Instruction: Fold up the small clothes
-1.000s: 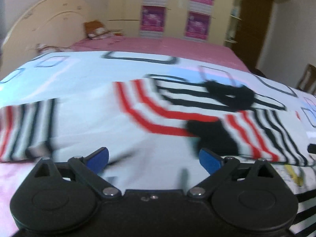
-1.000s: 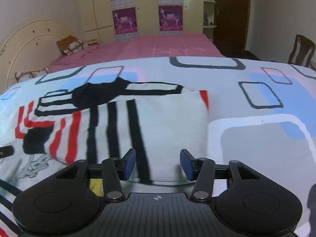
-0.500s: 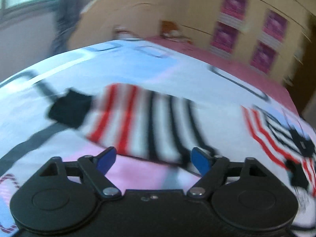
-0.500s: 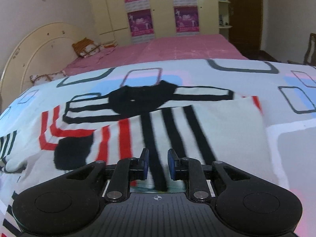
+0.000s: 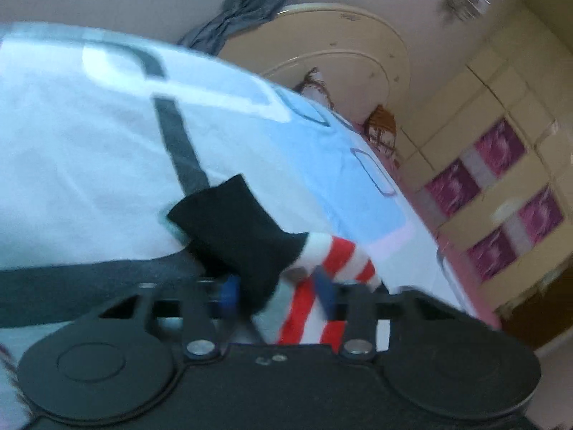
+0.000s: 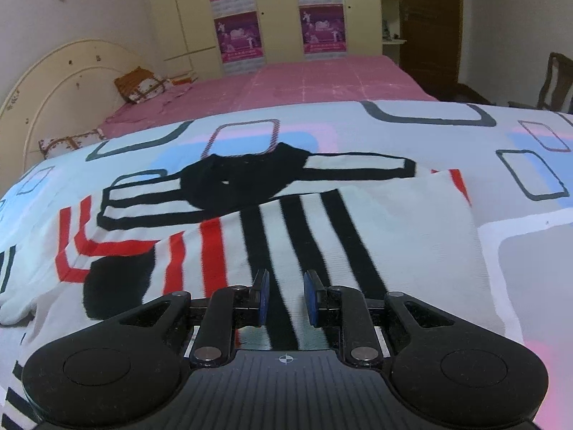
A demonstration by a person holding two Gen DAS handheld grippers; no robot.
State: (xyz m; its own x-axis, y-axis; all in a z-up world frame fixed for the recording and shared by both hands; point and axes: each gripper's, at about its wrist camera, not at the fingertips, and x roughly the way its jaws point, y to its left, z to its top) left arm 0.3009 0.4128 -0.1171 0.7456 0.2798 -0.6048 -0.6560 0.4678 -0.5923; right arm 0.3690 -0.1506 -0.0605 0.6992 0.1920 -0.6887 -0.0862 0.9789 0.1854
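Note:
A knitted sweater, white with black and red stripes and a black collar, lies flat on the bedspread. One sleeve is folded over its body, with the black cuff at the left. My right gripper is at the near hem, shut on a fold of the striped knit. In the blurred, tilted left wrist view, my left gripper is closing. The other sleeve's black cuff and red-striped end are bunched between its pads and fill the gap.
The bedspread, white with grey, blue and pink rectangles, extends on all sides. Behind it lies a pink bed with a cream headboard and pillows. Wardrobe doors carry purple posters. A wooden chair stands far right.
My left gripper swept left from the sweater's body to the sleeve end, rolled, and narrowed its jaws around the cuff. My right gripper slid left along the hem, closed, then stayed still.

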